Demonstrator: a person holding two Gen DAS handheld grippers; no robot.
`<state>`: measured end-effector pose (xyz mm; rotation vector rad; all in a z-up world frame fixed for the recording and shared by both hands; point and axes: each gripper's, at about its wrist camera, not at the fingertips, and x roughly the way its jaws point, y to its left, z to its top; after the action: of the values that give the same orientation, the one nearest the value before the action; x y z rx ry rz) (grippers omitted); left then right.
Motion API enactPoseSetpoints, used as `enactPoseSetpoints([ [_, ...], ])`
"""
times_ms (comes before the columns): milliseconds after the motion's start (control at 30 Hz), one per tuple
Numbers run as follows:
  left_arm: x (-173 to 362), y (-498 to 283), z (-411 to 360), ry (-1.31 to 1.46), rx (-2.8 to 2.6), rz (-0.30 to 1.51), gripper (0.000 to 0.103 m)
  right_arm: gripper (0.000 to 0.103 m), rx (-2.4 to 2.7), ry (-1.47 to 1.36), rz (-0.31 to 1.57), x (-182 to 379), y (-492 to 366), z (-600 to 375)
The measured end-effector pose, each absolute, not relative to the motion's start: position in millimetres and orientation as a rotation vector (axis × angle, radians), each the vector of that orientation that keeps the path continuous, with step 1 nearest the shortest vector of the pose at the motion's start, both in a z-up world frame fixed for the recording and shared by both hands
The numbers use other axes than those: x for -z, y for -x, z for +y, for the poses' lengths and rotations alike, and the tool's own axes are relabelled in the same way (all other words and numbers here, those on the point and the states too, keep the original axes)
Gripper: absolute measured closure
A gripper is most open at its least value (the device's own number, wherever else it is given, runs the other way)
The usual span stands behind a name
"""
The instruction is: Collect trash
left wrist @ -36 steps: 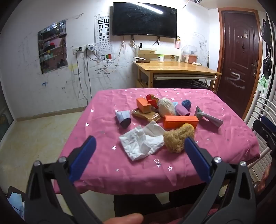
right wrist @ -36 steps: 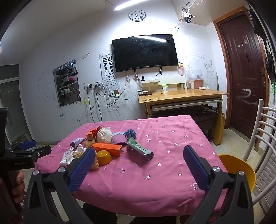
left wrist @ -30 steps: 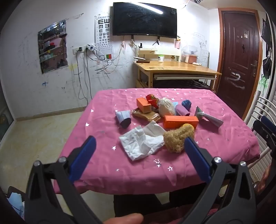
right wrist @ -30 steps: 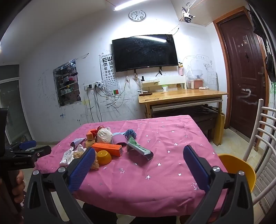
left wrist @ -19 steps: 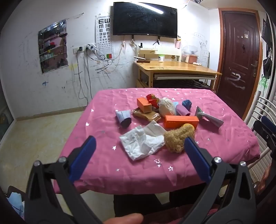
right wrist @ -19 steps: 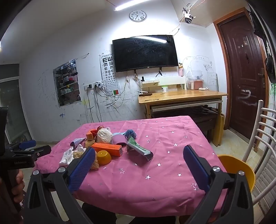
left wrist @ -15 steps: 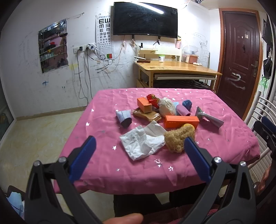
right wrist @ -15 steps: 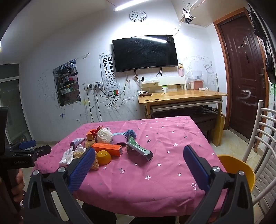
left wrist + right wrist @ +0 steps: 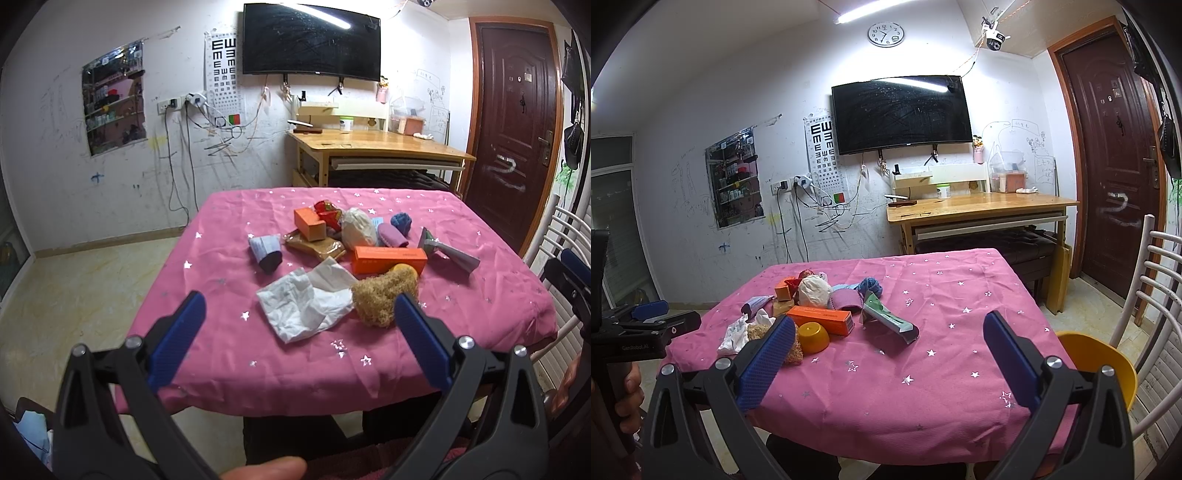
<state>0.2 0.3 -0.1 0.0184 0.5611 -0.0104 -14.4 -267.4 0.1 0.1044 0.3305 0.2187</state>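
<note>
The left gripper (image 9: 299,317) hangs wide open and empty at the frame's bottom, with the crumpled white tissue (image 9: 306,301) between its fingers, farther up on the pink table (image 9: 229,354). The right gripper (image 9: 888,339) is equally spread and empty; the trash pile (image 9: 816,306) lies left of centre, beyond its left finger.

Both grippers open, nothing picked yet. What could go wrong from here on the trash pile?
1. The crumpled tissue touches the tan sponge; closing the left gripper on the tissue may drag the sponge along.
2. The pile is dense: the long orange box leans against neighbours, so a grasp could topple items.
3. The loose pink tablecloth could get pinched and pulled, shifting everything.
</note>
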Motion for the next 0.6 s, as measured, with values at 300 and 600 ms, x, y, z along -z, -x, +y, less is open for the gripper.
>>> enactPoseSetpoints([
  [300,0.1,-0.2,0.4,-0.018,0.011,0.561,0.005,0.007,-0.217,-0.103,0.329,-0.4,15.0,-267.1],
  [600,0.1,-0.3,0.4,-0.019,0.011,0.562,0.005,0.007,-0.218,-0.103,0.329,-0.7,15.5,-266.9],
])
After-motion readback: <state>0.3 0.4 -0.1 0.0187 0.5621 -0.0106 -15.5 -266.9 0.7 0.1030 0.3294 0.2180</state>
